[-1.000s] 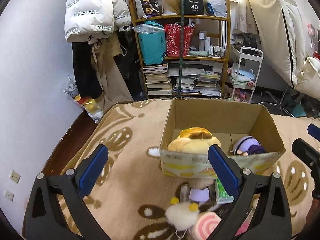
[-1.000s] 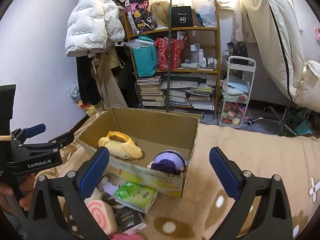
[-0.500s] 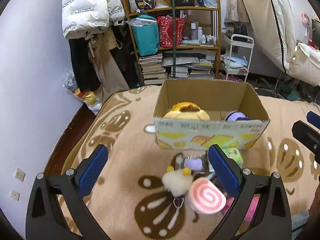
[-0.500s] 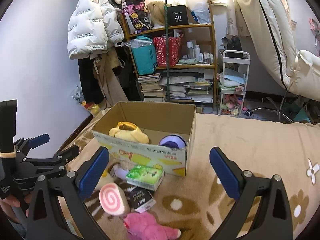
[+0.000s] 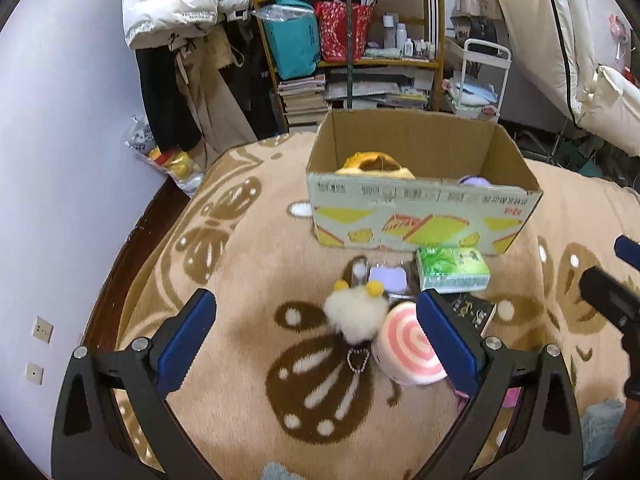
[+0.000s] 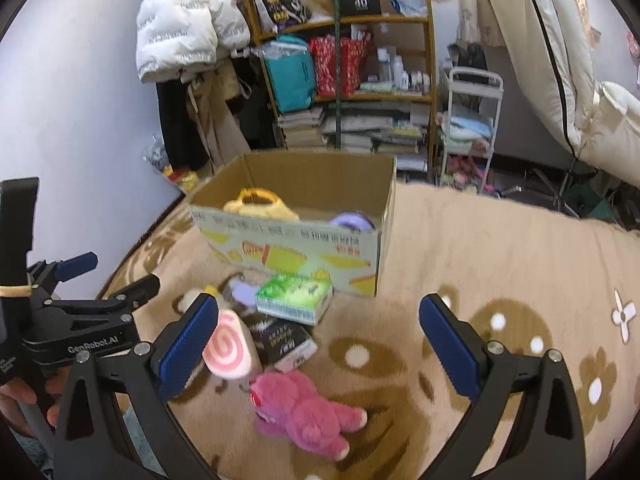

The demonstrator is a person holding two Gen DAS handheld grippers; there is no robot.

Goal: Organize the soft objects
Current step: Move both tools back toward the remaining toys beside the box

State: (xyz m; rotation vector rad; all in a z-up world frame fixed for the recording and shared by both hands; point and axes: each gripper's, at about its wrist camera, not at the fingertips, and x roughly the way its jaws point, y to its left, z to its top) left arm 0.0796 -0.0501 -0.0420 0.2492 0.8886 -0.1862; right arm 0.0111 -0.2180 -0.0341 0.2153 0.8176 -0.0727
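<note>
While both hand-held grippers [image 5: 316,340] [image 6: 318,340] gape empty, "GenRobot.AI" reads on the left one above the pink bear [image 6: 308,414].

A pale lilac wall [image 5: 60,128] stands beside a wooden bookshelf [image 5: 352,40] full of books; a white trolley [image 6: 472,128] stands near it.

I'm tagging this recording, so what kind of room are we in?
Probably a lived-in bedroom: a beige patterned fleece blanket covers the surface, a white puffer jacket hangs on the wall, and a cluttered wooden shelf holds books and bags.
</note>
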